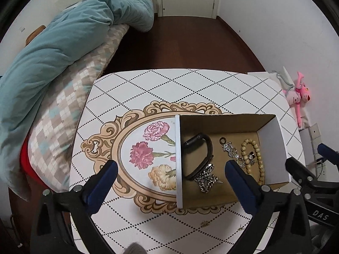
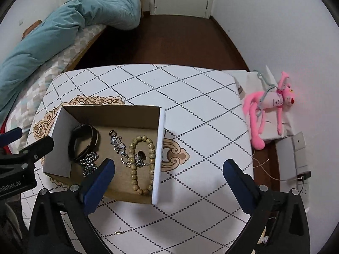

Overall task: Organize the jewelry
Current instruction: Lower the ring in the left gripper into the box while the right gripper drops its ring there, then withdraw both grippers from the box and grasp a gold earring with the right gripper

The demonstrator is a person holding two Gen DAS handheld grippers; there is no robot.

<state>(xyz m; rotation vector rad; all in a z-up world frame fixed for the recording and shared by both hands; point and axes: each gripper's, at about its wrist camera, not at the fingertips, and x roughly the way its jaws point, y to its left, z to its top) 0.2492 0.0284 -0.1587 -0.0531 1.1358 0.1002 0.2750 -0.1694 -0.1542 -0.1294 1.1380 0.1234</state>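
Note:
An open cardboard box (image 1: pixel 273 139) (image 2: pixel 160 146) sits on the patterned table. Inside lie a black bracelet (image 1: pixel 201 154) (image 2: pixel 83 142), a silver chain (image 1: pixel 206 178) (image 2: pixel 89 163), a crystal bracelet (image 1: pixel 232 151) (image 2: pixel 118 147) and a wooden bead string (image 1: pixel 254 158) (image 2: pixel 142 165). My left gripper (image 1: pixel 171 173) is open and empty, hovering over the box's left wall. My right gripper (image 2: pixel 169 171) is open and empty, over the box's right wall. A small gold earring (image 2: pixel 117 231) (image 1: pixel 205 224) lies on the table near the front edge; another small gold piece (image 1: pixel 240 228) lies beside it.
The table (image 1: pixel 148 84) (image 2: pixel 190 84) stands beside a bed with a teal duvet (image 1: pixel 63 42) (image 2: pixel 63 25). A pink plush toy (image 2: pixel 267 105) (image 1: pixel 298 97) lies on white boxes at the right by the wall. Dark wood floor lies beyond.

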